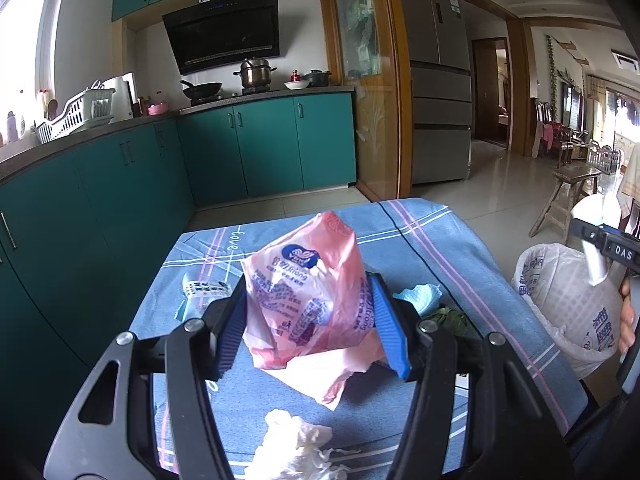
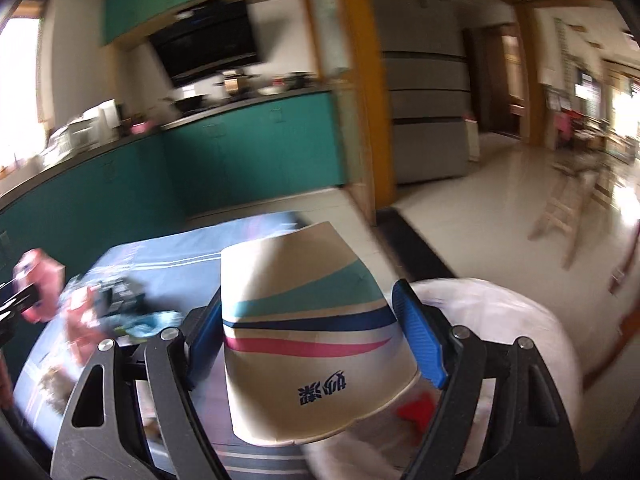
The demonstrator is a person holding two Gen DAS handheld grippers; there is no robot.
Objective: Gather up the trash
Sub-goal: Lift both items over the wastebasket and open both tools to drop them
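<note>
Tabletop (image 1: 420,240) under blue striped cloth; on it: white crumpled tissue (image 1: 298,446), printed wrapper (image 1: 206,289), light-blue paper scrap (image 1: 422,294), dark-green wad (image 1: 448,316).

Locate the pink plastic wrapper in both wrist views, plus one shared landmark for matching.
Left wrist: pink plastic wrapper at centre frame, clamped between the left gripper pads above the blue cloth.
Right wrist: same wrapper at the far left edge, blurred, beside the paper cup held by the right gripper.
Shared landmark: black range hood, upper left of centre in both.
</note>
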